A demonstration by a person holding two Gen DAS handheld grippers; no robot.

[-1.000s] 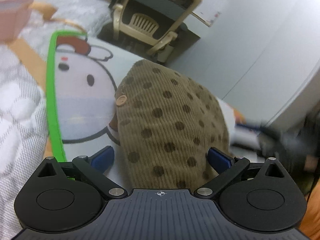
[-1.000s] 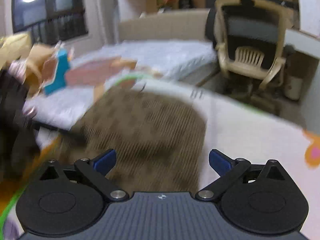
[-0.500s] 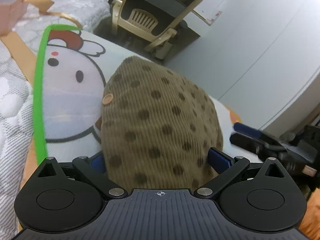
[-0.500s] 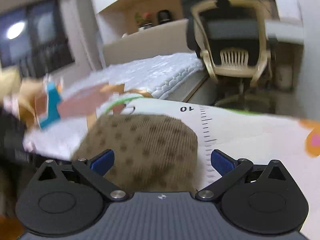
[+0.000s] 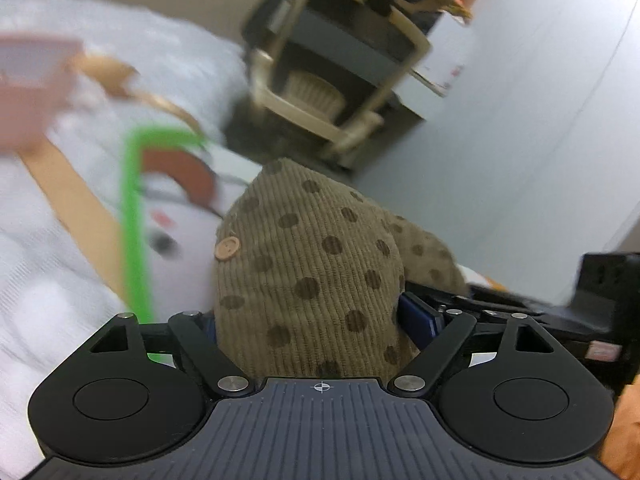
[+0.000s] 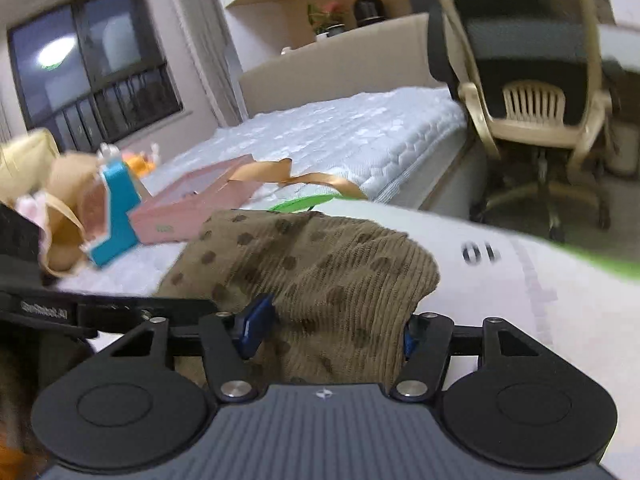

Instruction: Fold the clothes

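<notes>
ribbed corduroy garment [image 5: 308, 276], quilted mattress [image 6: 360, 136], matt plastic claw [image 5: 308, 322]

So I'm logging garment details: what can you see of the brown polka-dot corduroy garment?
The brown polka-dot corduroy garment is ribbed olive-brown fabric with darker brown dots and one round wooden-looking button. It is bunched and raised over the white cartoon-print mat. The left gripper and right gripper each have fabric between their blue fingers, seemingly gripping it.

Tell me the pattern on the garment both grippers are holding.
Olive-brown corduroy garment with darker brown dots; clearest in left wrist view.
</notes>
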